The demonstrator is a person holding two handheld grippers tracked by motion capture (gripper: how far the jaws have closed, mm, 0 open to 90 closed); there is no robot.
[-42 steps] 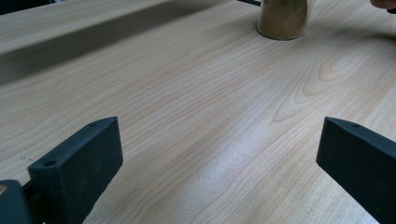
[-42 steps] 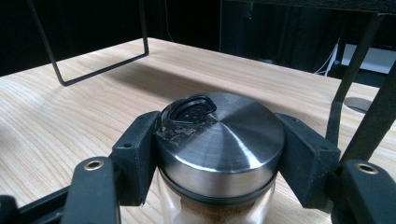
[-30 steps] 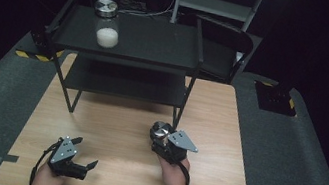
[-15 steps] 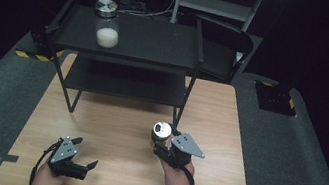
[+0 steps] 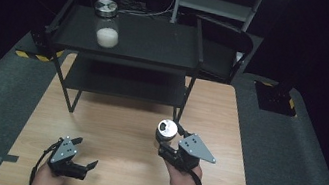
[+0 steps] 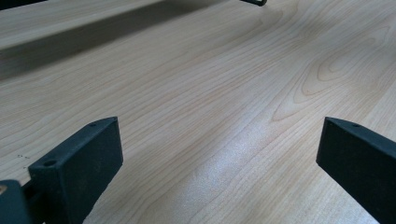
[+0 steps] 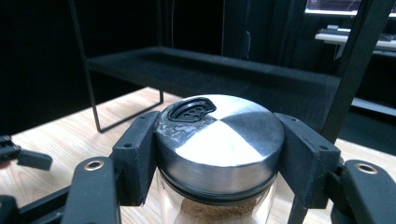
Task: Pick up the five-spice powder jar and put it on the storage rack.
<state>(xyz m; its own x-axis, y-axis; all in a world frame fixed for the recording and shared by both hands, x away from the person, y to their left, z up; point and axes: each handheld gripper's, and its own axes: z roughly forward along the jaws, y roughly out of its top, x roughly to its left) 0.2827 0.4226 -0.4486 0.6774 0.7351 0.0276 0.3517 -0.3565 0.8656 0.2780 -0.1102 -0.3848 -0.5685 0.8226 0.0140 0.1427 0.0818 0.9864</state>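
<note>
My right gripper [image 5: 168, 139] is shut on a glass shaker jar [image 5: 166, 129] with a silver lid, held above the wooden table [image 5: 125, 131] right of centre. In the right gripper view the jar [image 7: 219, 135] sits between both jaws at the lid, with brown powder below. A second jar [image 5: 106, 24] with white contents stands on the black shelf rack's [image 5: 135, 42] top tier at the left. My left gripper [image 5: 85, 160] rests low at the table's front left, open with nothing between its fingers; in the left gripper view bare wood lies between its jaws.
The two-tier black rack stands across the table's back half, its legs [image 5: 70, 94] reaching onto the wood. A grey metal shelving unit [image 5: 217, 5] stands behind it. Grey carpet [image 5: 293, 159] surrounds the table. The rack's lower tier [image 7: 224, 70] lies ahead in the right gripper view.
My right gripper has lifted the brown-powder jar slightly and shifted it a little to the right and toward me. The left gripper has stayed put.
</note>
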